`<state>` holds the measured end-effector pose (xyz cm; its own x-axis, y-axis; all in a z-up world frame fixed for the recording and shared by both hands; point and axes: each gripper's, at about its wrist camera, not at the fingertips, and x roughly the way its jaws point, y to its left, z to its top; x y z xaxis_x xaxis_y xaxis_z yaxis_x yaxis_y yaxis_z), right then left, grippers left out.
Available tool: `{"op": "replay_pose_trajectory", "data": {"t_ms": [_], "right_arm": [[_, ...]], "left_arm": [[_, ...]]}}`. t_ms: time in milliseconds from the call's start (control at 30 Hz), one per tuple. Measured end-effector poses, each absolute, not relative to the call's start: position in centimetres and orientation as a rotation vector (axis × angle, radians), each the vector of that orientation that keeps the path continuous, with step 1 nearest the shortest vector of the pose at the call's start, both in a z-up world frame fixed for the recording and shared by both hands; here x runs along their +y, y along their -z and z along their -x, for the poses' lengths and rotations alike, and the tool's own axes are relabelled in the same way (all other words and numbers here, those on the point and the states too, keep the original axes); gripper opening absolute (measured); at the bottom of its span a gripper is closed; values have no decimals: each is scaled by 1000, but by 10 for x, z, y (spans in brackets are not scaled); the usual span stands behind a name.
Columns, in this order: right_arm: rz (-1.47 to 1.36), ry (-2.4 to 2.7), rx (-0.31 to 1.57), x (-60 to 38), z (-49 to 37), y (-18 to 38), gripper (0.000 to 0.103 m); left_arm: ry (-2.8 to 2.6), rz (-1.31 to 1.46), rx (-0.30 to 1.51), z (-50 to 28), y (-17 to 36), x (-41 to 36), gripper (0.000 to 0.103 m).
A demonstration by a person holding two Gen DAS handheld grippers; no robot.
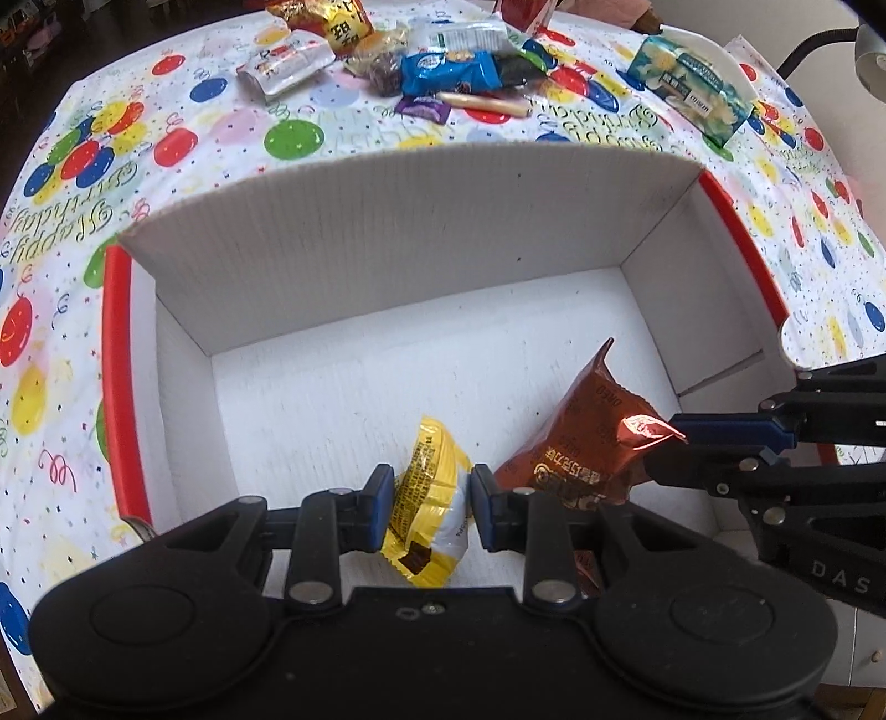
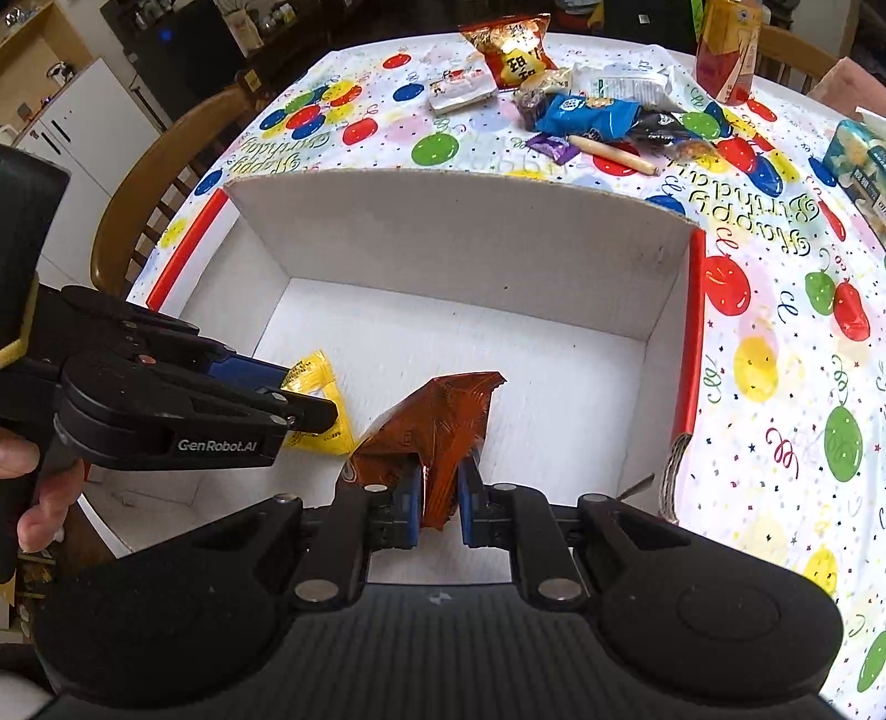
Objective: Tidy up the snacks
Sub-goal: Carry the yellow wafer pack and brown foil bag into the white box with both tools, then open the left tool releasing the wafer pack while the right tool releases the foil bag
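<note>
A white cardboard box [image 1: 387,249] with red rims sits open on the balloon-print tablecloth. Low inside it, my left gripper [image 1: 432,498] is shut on a yellow snack packet [image 1: 426,471] held upright between its blue pads. Just to the right, a brown foil Oreo packet [image 1: 576,432] is pinched at its corner by my right gripper [image 1: 673,443]. In the right wrist view, the right gripper [image 2: 437,498] clamps a fold of the brown packet [image 2: 443,421] over the box [image 2: 470,238] floor. The left gripper [image 2: 315,407] and yellow packet [image 2: 318,371] are at its left.
A pile of loose snacks [image 1: 443,72] [image 2: 587,111] lies beyond the box's far wall. A pale green tissue pack [image 1: 692,94] lies far right and a red-yellow carton [image 2: 725,50] stands behind. A wooden chair [image 2: 138,194] borders the table's left. A hand [image 2: 33,498] holds the left gripper.
</note>
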<state>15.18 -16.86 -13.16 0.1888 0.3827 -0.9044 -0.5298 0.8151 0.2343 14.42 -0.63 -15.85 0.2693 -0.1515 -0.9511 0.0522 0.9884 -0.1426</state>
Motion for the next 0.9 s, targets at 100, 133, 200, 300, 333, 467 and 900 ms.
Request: {"op": "replay_pose_trajectory", "data": {"t_ms": [100, 133, 200, 300, 333, 467, 900], "right_arm": [[150, -641, 1228, -168, -151, 132, 13], [153, -641, 1227, -167, -151, 132, 13], [159, -640, 1226, -167, -150, 132, 13], [160, -636, 1237, -167, -150, 133, 14], [159, -636, 1241, -167, -150, 132, 14], [154, -634, 1255, -169, -149, 132, 16], [113, -634, 1228, -178, -142, 111, 20]], "left_arm": [[137, 90, 1304, -143, 163, -7, 28], [136, 90, 1302, -143, 163, -7, 28], [133, 92, 1304, -144, 164, -7, 28], [131, 94, 1305, -143, 164, -6, 28], [133, 94, 1305, -143, 164, -6, 28], [139, 99, 1302, -141, 162, -5, 34], [160, 95, 1232, -125, 139, -2, 60]]}}
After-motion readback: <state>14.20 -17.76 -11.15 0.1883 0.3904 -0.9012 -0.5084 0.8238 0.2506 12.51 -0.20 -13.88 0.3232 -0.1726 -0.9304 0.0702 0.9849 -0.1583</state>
